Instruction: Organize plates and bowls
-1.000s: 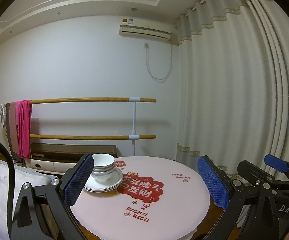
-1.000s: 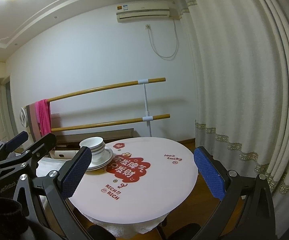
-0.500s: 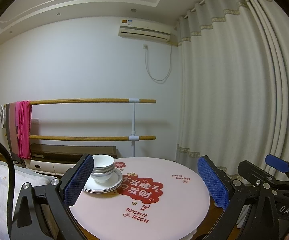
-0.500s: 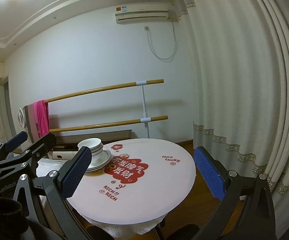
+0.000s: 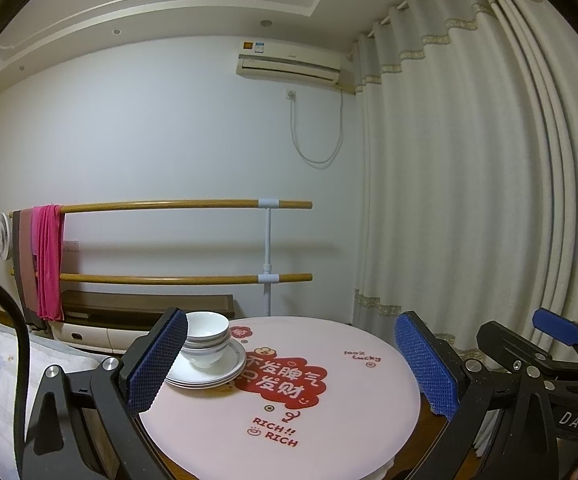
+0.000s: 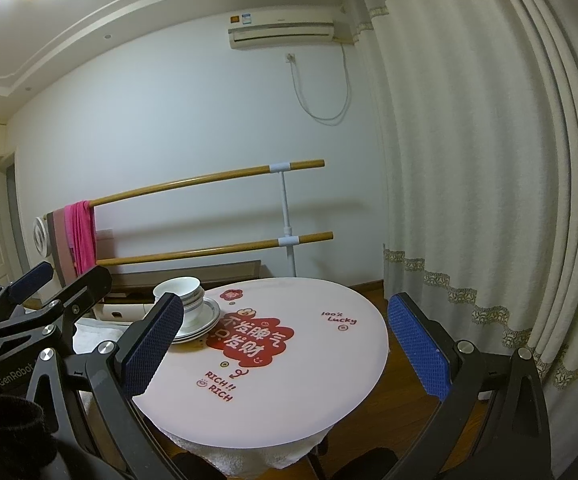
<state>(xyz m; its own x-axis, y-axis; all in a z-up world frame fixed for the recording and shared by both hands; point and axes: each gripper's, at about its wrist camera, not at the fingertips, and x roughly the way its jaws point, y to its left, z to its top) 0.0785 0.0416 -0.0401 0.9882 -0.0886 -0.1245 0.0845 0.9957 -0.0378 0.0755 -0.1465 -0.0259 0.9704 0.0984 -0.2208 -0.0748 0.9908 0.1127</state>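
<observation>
Both claws, left (image 5: 291, 364) and right (image 6: 285, 344), are held wide and empty, drawn slightly back; bowls (image 5: 205, 340) stay stacked on plates (image 5: 225, 368) at the bench's (image 5: 329, 420) ten o'clock; the task appears finished.

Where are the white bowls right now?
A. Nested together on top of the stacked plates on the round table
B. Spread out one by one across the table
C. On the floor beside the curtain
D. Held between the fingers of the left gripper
A: the nested white bowls sit on the stacked plates at the left side of the round table, and both the left gripper and the right gripper are open and empty.
</observation>
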